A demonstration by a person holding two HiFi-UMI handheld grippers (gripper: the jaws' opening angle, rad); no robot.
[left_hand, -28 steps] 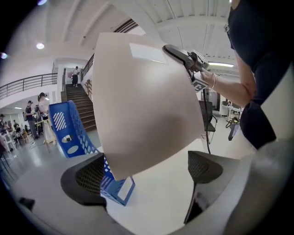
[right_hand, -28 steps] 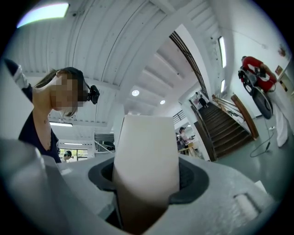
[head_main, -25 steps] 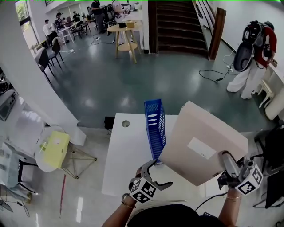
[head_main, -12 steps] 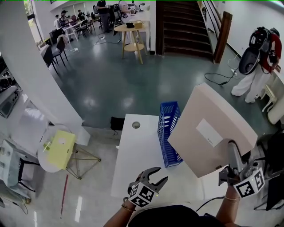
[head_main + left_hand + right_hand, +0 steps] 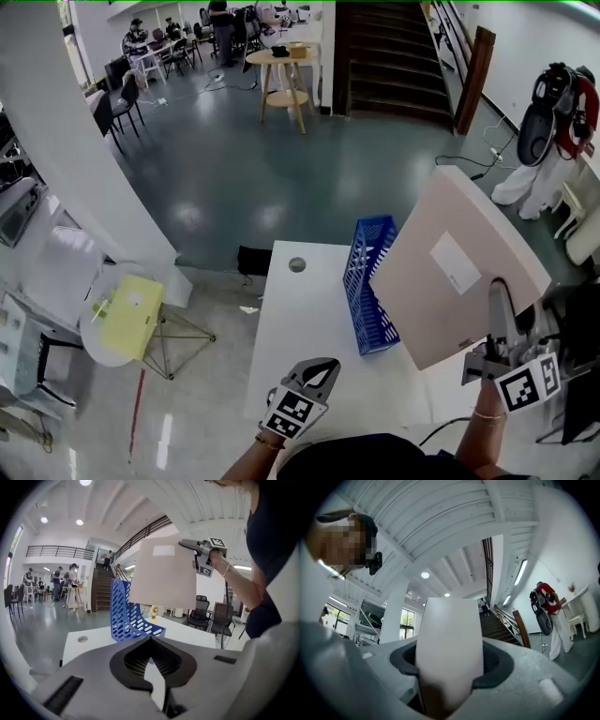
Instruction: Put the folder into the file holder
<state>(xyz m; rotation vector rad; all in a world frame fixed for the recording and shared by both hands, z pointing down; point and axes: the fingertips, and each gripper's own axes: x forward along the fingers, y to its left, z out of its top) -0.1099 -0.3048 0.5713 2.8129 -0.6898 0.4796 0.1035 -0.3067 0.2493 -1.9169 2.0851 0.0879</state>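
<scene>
Beige folder [image 5: 457, 267] is up in the air, tilted, just beside the blue file holder [image 5: 368, 291] on the white desk [image 5: 305, 323]. The right hand-held gripper [image 5: 497, 295] squeezes its edge. The left hand-held gripper [image 5: 321, 367] is clenched on nothing, near the desk's front edge.

— What stands left of the white worktop [image 5: 309, 328]?
— A small round table [image 5: 89, 347] carrying something square and yellow [image 5: 127, 307], near a white pillar [image 5: 66, 159].
— And farther back?
— A round wooden table [image 5: 281, 64], dark stairs [image 5: 394, 56], and people [image 5: 141, 42] at far tables.
</scene>
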